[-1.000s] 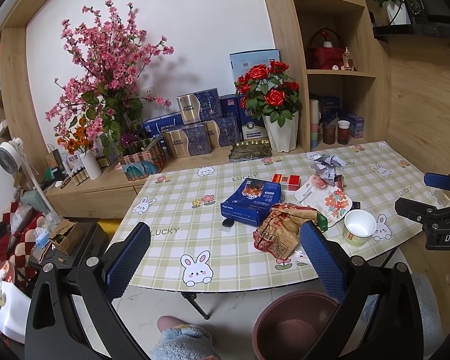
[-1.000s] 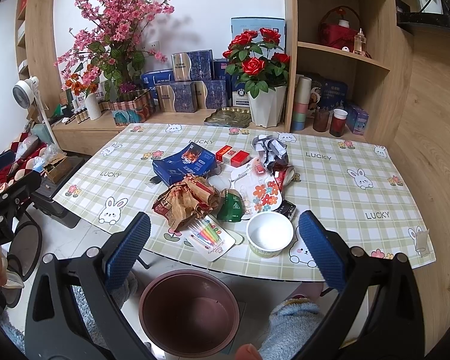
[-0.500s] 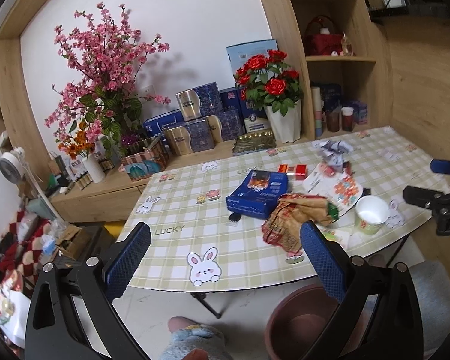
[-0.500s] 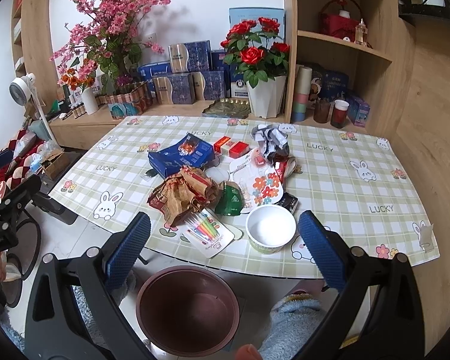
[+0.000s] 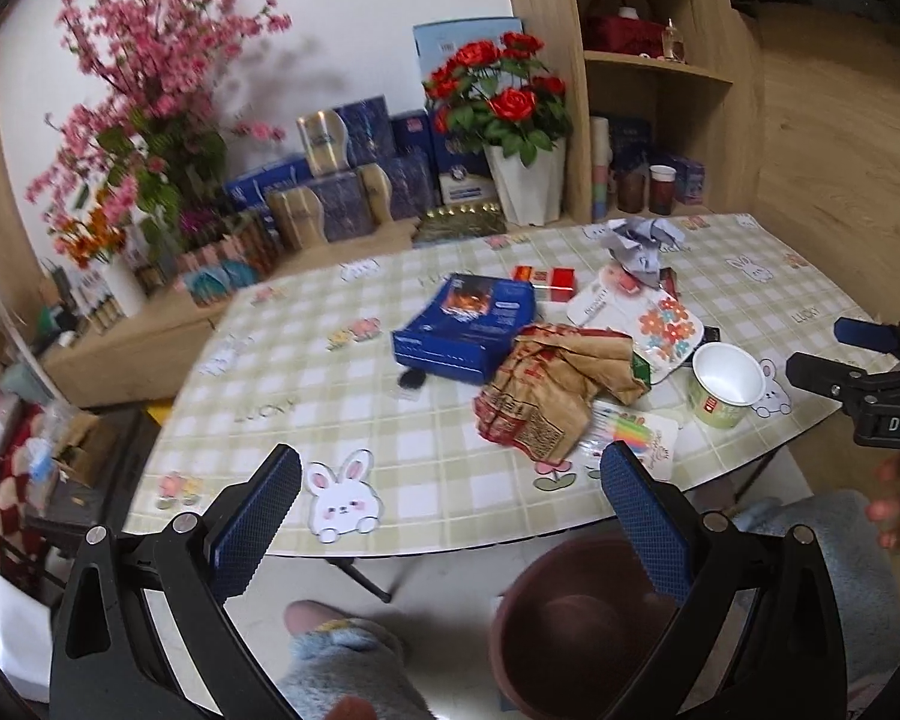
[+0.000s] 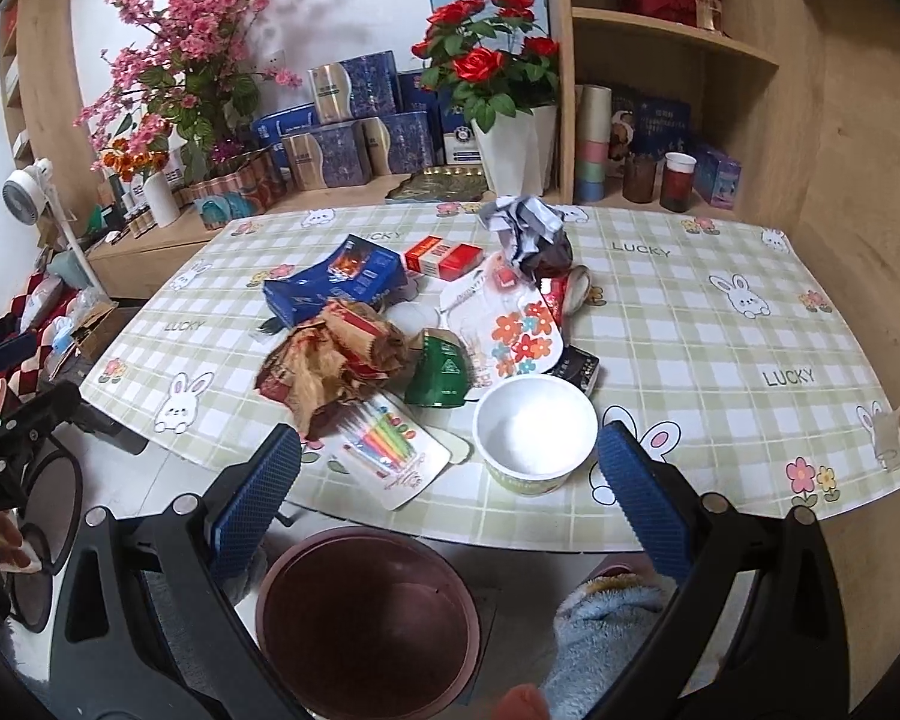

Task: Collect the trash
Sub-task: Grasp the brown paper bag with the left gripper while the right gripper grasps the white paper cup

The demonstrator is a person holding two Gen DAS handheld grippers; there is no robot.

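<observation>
Trash lies in a heap mid-table: a crumpled brown paper bag [image 6: 336,360], a blue box [image 6: 336,282], a red pack [image 6: 444,258], a white paper cup [image 6: 534,432], a green wrapper [image 6: 441,372], a marker card [image 6: 390,450], a flowered packet [image 6: 510,330] and crumpled grey paper [image 6: 525,228]. A dark red bin [image 6: 369,618] stands on the floor below the table's front edge. My right gripper [image 6: 447,486] is open, above the bin and short of the cup. My left gripper [image 5: 450,516] is open at the table's front edge, left of the bag [image 5: 552,384].
The checked tablecloth [image 6: 720,312] covers the table. Behind it are a rose pot [image 6: 510,144], blue boxes [image 6: 354,138], pink blossoms [image 6: 192,42] and wooden shelves [image 6: 672,36]. A person's fuzzy slippers [image 6: 606,618] show on the floor. Clutter and a fan [image 6: 27,192] stand at the left.
Both grippers have moved closer to the table and a little lower, so the trash looks larger. Both stay open, holding nothing.
</observation>
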